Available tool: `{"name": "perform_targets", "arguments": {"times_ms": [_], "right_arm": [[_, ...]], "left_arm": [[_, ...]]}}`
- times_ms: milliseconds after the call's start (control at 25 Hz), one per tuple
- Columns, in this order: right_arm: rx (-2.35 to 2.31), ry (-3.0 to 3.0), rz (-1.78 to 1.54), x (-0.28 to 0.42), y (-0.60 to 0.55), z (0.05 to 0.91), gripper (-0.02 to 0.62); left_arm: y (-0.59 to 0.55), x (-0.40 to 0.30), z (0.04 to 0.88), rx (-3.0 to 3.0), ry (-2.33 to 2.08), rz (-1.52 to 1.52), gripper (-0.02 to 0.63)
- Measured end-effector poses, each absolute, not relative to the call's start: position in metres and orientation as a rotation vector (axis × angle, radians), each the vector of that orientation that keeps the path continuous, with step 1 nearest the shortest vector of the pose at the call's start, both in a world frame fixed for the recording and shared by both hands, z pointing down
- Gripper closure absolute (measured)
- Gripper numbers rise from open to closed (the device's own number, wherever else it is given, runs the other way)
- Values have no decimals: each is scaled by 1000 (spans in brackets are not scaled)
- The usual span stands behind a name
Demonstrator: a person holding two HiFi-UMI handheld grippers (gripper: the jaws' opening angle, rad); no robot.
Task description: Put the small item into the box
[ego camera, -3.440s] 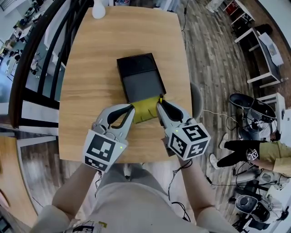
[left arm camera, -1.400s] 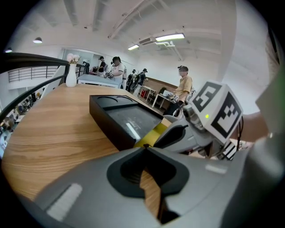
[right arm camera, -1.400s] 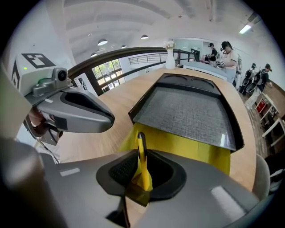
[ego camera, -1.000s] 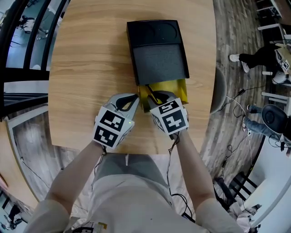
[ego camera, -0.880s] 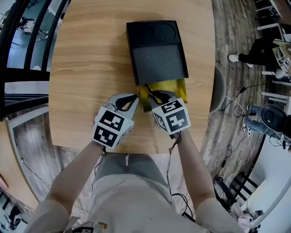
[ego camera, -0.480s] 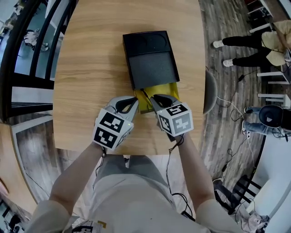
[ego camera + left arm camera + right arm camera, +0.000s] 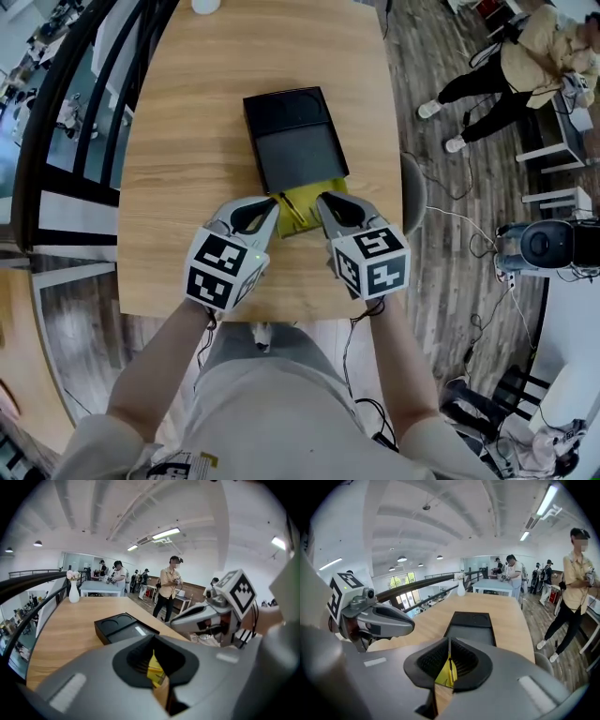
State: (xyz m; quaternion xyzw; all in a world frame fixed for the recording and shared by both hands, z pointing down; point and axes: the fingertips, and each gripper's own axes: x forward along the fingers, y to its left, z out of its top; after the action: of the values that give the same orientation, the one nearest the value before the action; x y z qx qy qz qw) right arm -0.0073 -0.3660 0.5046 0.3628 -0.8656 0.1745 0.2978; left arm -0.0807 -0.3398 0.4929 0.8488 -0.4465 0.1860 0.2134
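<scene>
Head view has both tongs clenched on a yellow packet (image 7: 302, 208): the left tongs (image 7: 273, 202) pinch its left edge and the right tongs (image 7: 322, 199) its right. The packet sits at the near end of the black box (image 7: 291, 136) on the wooden counter (image 7: 187, 141), touching it or partly tucked in; I cannot tell which. To do this well, I judge both sides should advance evenly and level, so the thin, limp, glossy packet doesn't buckle against the rim. The box looks rigid, matte and rectangular, with two round recesses at its far end.
</scene>
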Motion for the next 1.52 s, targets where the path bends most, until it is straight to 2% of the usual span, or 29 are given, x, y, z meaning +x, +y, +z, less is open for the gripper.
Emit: {"name": "perform_targets", "arguments": {"times_ms": [480,720,920,1200,1520], "right_arm": [[1197,-2611,442,55,-282,362,595],[1225,-2621,278,67,-243,314,595],[1240,-2682,233,70,-222,278,595],[1211,-2736,155,64,-202,267,595],[1207,-2726,149,69,-165,271,595]], "left_arm": [[-259,-45,376,2519,-1401,439,603],[-226,-39,318,2603,-1449,345,603],[-200,-21,280,2765,-1439,426,603],[-184,-21,266,2747,-1448,294,603],[-155,-28,283,2737,-1505,373,603]]}}
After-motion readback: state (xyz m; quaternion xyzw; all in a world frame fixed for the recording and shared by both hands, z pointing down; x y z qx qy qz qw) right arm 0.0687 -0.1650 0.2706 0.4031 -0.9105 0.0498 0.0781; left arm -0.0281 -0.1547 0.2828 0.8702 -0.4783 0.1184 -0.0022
